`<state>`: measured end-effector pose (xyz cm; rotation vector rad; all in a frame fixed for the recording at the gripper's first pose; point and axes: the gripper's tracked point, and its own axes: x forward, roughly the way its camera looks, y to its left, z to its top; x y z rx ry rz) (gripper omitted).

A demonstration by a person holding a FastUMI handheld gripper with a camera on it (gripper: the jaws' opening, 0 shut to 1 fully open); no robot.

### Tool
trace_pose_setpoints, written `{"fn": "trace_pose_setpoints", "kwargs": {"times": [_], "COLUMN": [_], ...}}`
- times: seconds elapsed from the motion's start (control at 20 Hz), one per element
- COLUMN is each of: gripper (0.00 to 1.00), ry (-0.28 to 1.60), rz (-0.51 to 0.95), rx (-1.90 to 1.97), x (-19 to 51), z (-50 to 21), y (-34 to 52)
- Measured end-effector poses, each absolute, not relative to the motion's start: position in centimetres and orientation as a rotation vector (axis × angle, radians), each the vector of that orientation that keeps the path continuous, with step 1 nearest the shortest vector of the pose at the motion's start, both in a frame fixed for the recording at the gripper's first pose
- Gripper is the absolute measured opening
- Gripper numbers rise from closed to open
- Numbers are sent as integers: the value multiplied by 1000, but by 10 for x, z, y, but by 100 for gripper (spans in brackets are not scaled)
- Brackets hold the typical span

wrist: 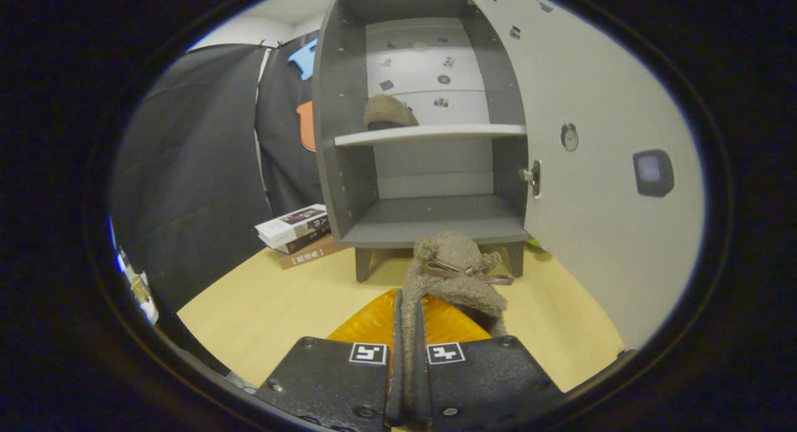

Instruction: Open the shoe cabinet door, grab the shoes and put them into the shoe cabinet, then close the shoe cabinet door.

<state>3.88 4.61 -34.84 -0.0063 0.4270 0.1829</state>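
My gripper [408, 332] is shut on the edge of a fuzzy brown shoe [457, 273] with a ribbon bow, both fingers pressing its collar. The shoe hangs out ahead of the fingers, just in front of the grey shoe cabinet [339, 145]. The cabinet stands open, its white door [598, 170] swung out to the right. A second fuzzy brown shoe [389, 112] rests on the cabinet's middle shelf [429, 133]. The lower compartment [436, 217] holds nothing.
Two boxes [296, 230] are stacked on the wooden floor [280, 307] left of the cabinet. An orange ribbed thing [373, 323] lies under the held shoe, just ahead of the fingers. The black cloth wall stands to the left.
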Motion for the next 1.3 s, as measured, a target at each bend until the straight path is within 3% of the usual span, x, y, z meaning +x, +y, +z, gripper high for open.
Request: {"fn": "trace_pose_setpoints", "kwargs": {"times": [0.3, 0.6, 1.3], "gripper": [10, 10, 9], "ry": [278, 277, 124], "rz": [197, 238, 22], "rx": [-58, -72, -181], "x": [44, 64, 233], "z": [-240, -169, -13], "y": [36, 49, 22]}}
